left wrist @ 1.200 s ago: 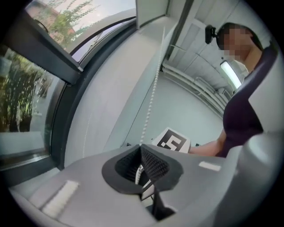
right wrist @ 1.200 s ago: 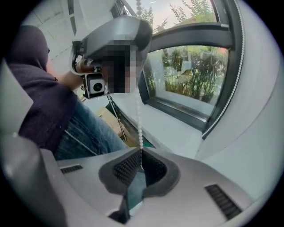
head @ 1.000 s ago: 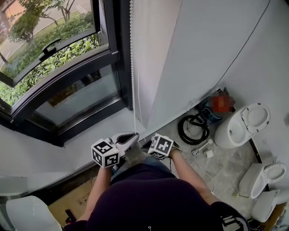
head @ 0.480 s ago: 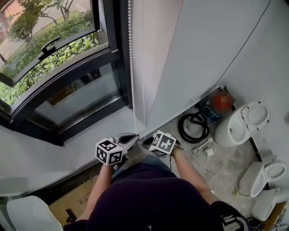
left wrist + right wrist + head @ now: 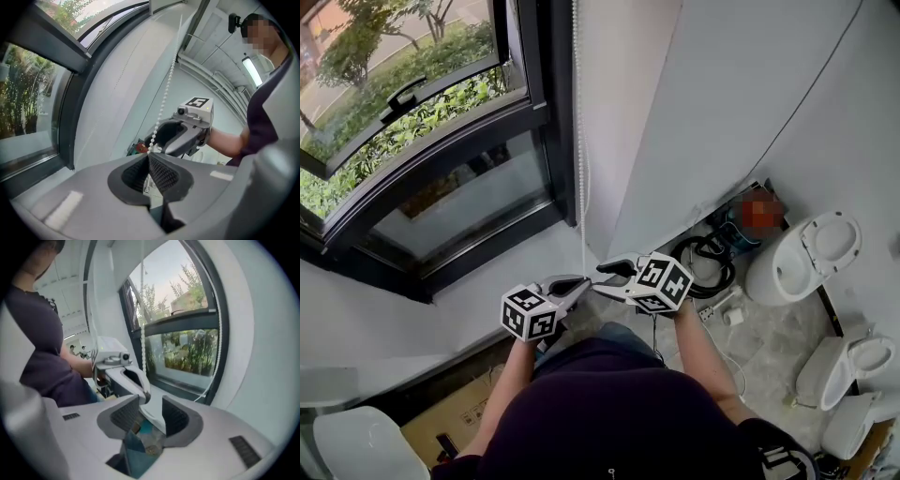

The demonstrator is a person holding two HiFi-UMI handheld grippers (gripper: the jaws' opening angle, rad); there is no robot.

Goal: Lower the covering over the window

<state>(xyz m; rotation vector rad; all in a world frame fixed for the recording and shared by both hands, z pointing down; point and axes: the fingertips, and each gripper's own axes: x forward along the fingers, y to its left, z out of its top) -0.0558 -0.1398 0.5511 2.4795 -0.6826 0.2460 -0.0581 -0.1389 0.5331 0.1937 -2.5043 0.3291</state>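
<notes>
A white bead chain [image 5: 578,122] hangs down along the dark window frame [image 5: 539,112] to my left gripper [image 5: 581,284], which is shut on its lower end. In the left gripper view the chain [image 5: 165,98] runs straight into the closed pads [image 5: 161,176]. My right gripper [image 5: 607,275] sits just right of the left one, tips nearly touching it. Its jaws are opening, and the right gripper view [image 5: 151,416] shows nothing gripped between them; the chain [image 5: 143,333] hangs beyond them. The window covering itself is out of view above.
A white sill [image 5: 441,309] runs below the window. On the floor to the right are a black coiled hose [image 5: 703,267] and unmounted toilets [image 5: 802,258], [image 5: 848,370]. A cardboard box [image 5: 455,417] lies at the lower left. The person's body fills the lower middle.
The right gripper has lifted up and a little to the right beside the left one, and its jaws have parted. The left gripper has stayed shut on the chain, hardly moving.
</notes>
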